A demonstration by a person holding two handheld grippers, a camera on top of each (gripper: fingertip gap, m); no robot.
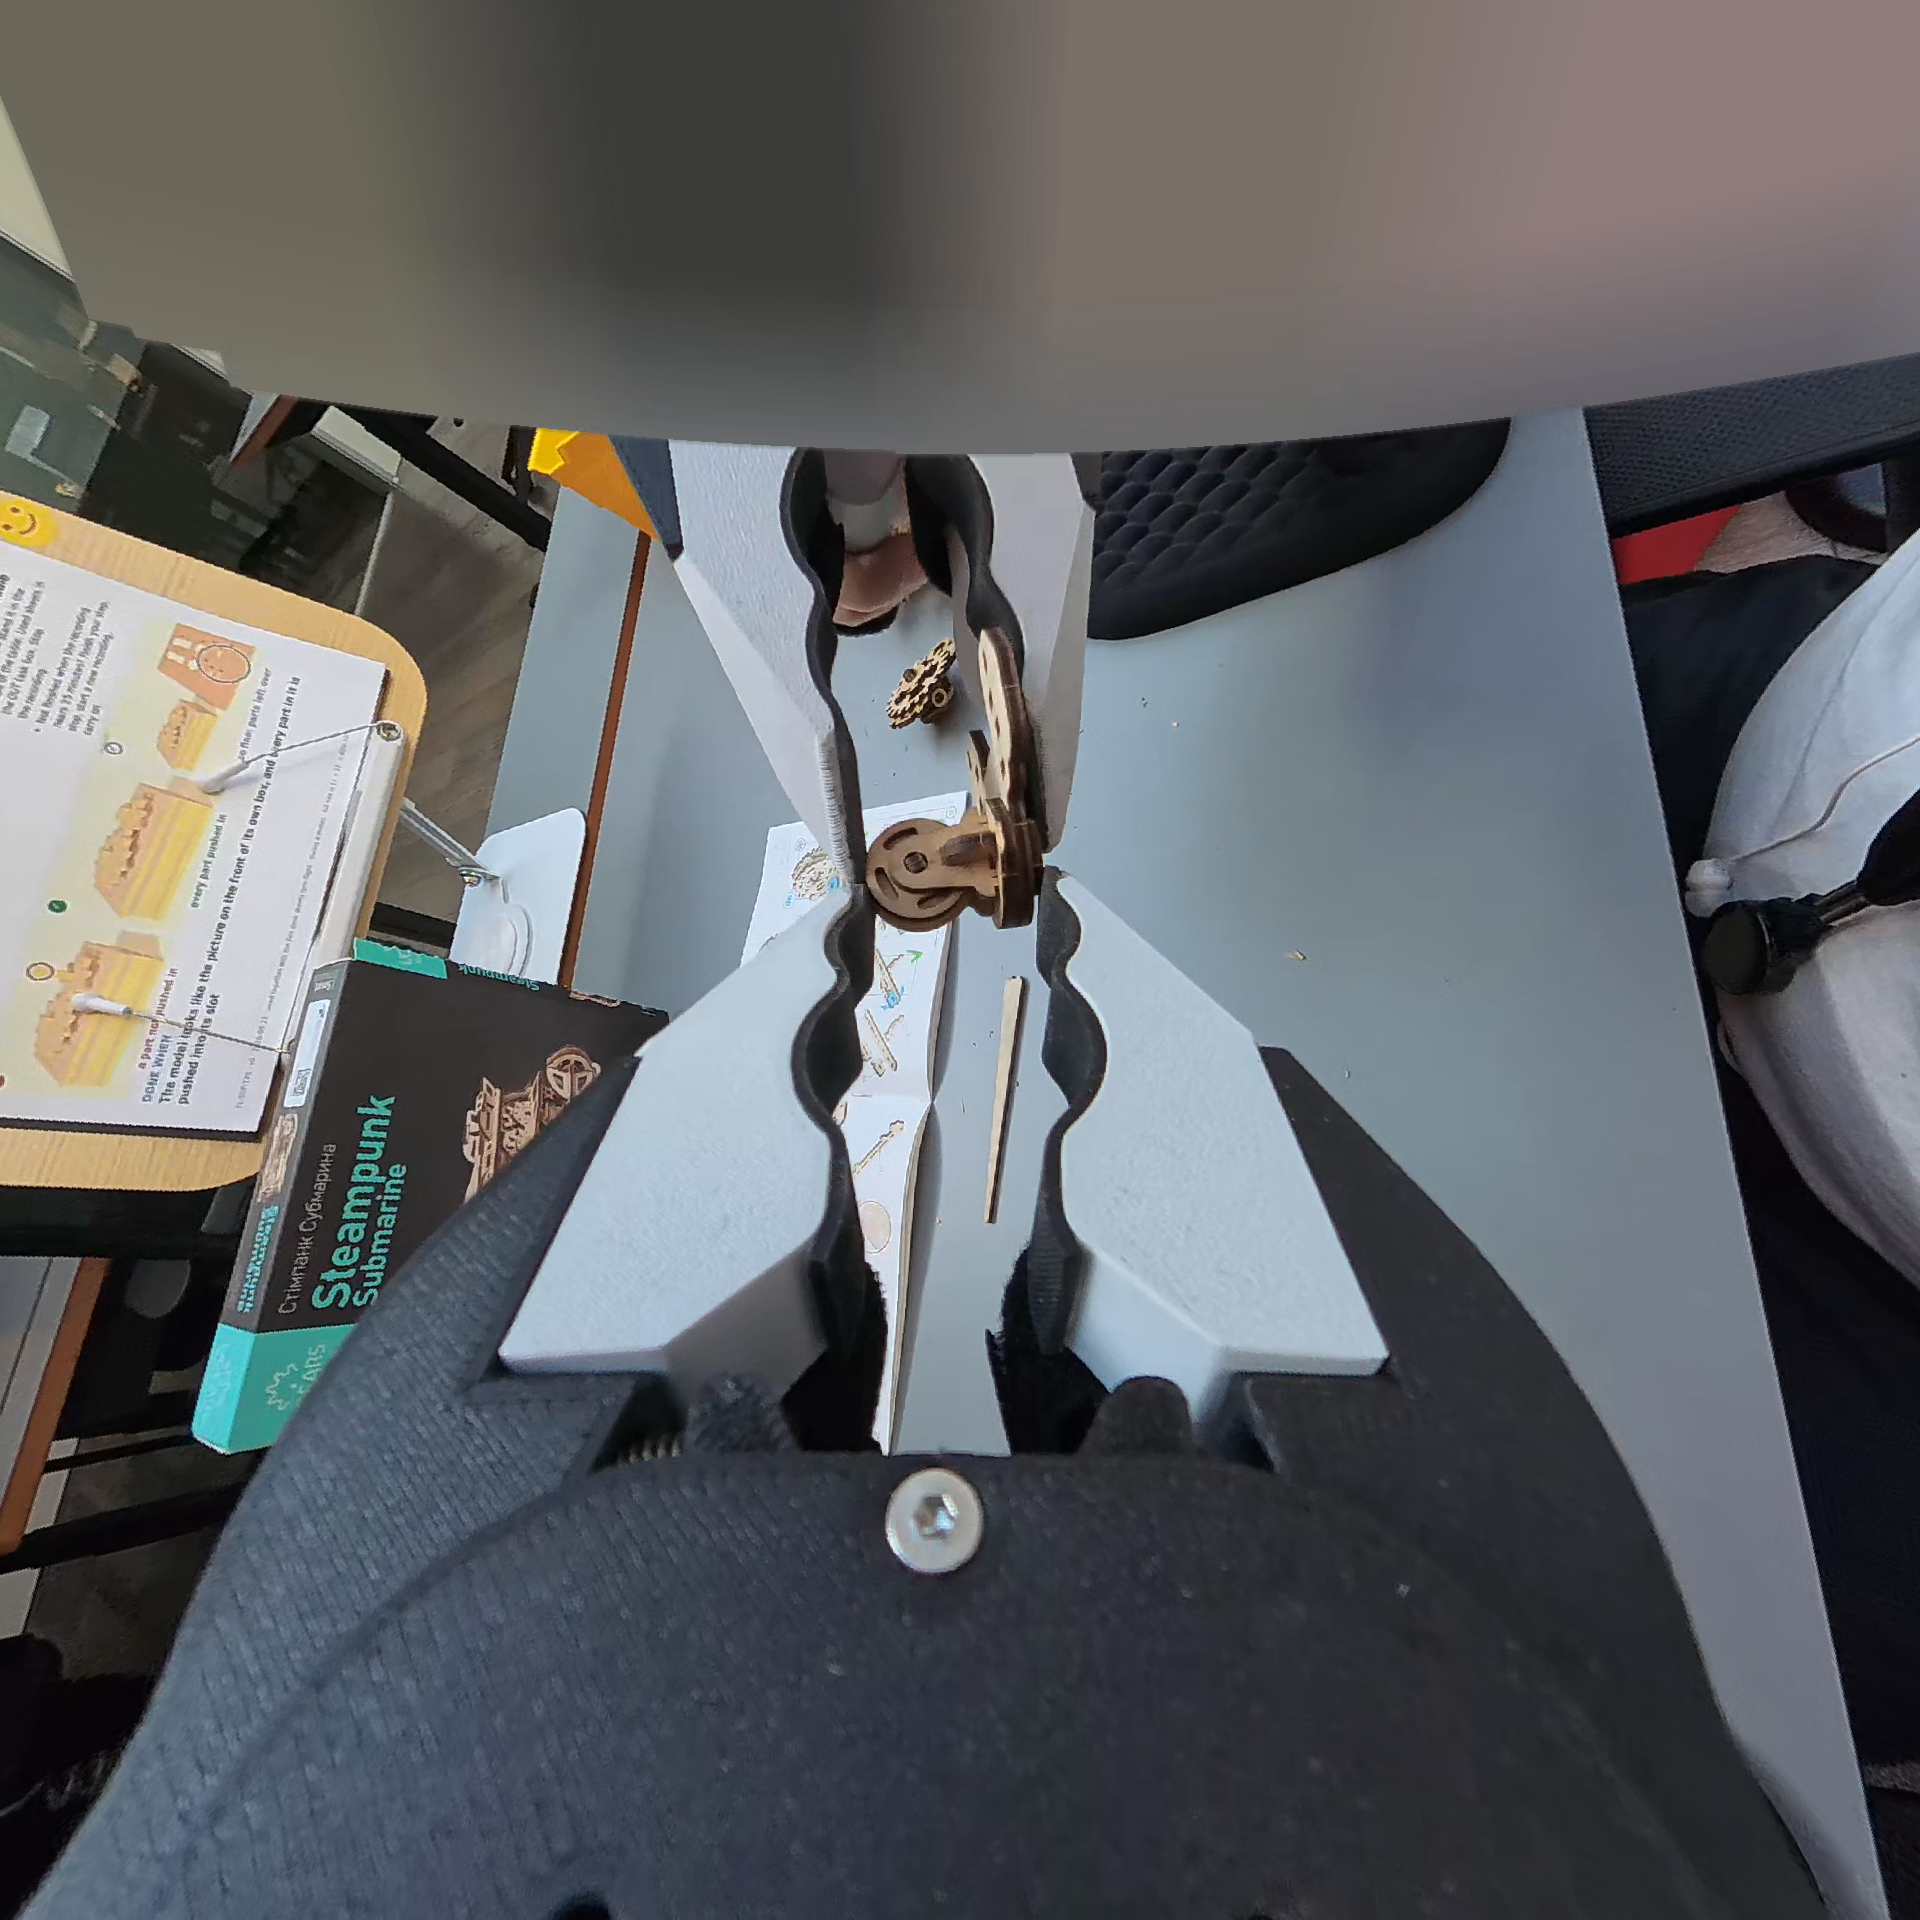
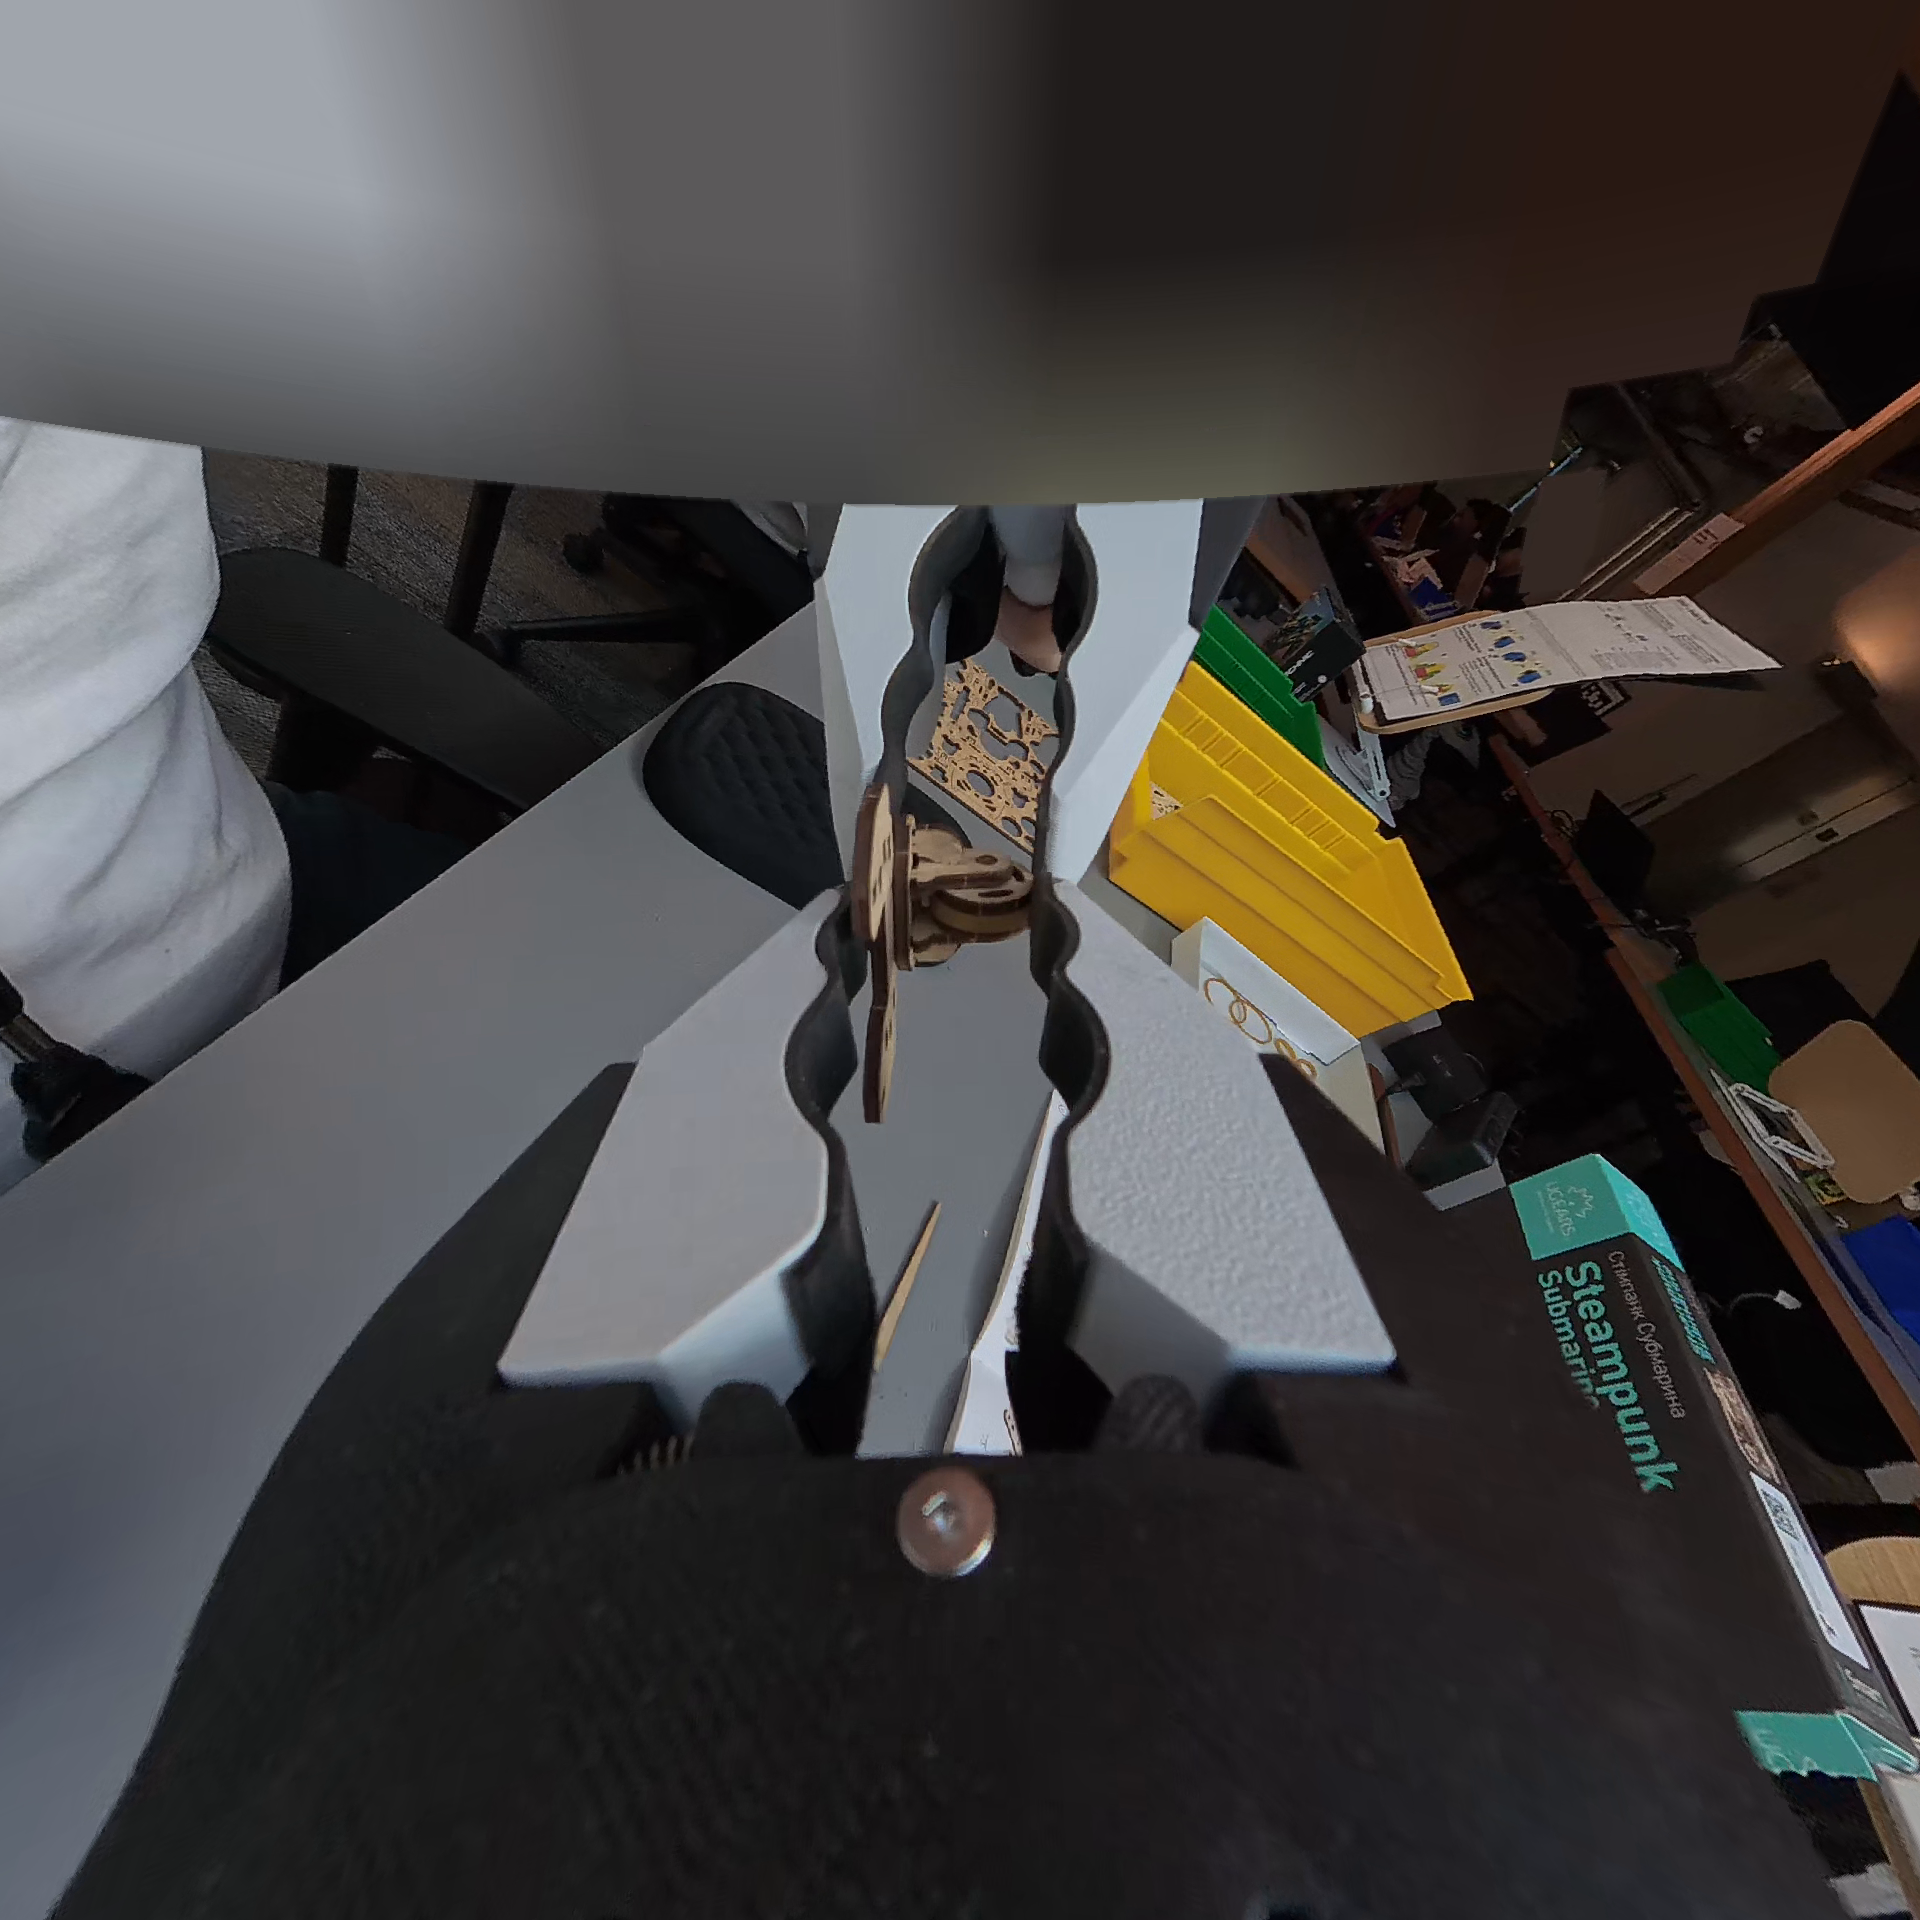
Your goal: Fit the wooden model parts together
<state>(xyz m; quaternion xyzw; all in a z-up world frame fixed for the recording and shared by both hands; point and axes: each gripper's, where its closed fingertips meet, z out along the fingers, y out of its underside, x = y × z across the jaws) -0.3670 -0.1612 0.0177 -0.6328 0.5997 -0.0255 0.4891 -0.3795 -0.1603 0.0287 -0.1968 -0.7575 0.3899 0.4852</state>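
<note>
A small wooden assembly, a round disc (image 1: pixel 914 878) joined by a short peg to a flat plate with holes (image 1: pixel 1008 769), hangs above the grey table (image 1: pixel 1351 935). My left gripper (image 1: pixel 948 894) and right gripper (image 2: pixel 942 904) meet tip to tip from opposite sides. Both are shut on the assembly across the disc (image 2: pixel 977 899) and the plate (image 2: pixel 878 894). The plate runs back along one pad inside the right gripper. A loose wooden gear (image 1: pixel 920 686) and a thin wooden stick (image 1: pixel 1003 1101) lie on the table below.
A folded instruction sheet (image 1: pixel 894 1018) lies under the grippers. The kit box (image 1: pixel 364 1195) and a clipboard with pages (image 1: pixel 156 831) stand at the table's edge. Yellow bins (image 2: pixel 1278 862) and a cut-out wooden sheet (image 2: pixel 987 738) lie beyond. A black chair (image 1: pixel 1247 540) and a person in white (image 1: pixel 1818 935) are close. My left and right fingertips are right by each other. Both grippers' tips are roughly 20 cm from the thin wooden stick (image 1: pixel 1003 1101).
</note>
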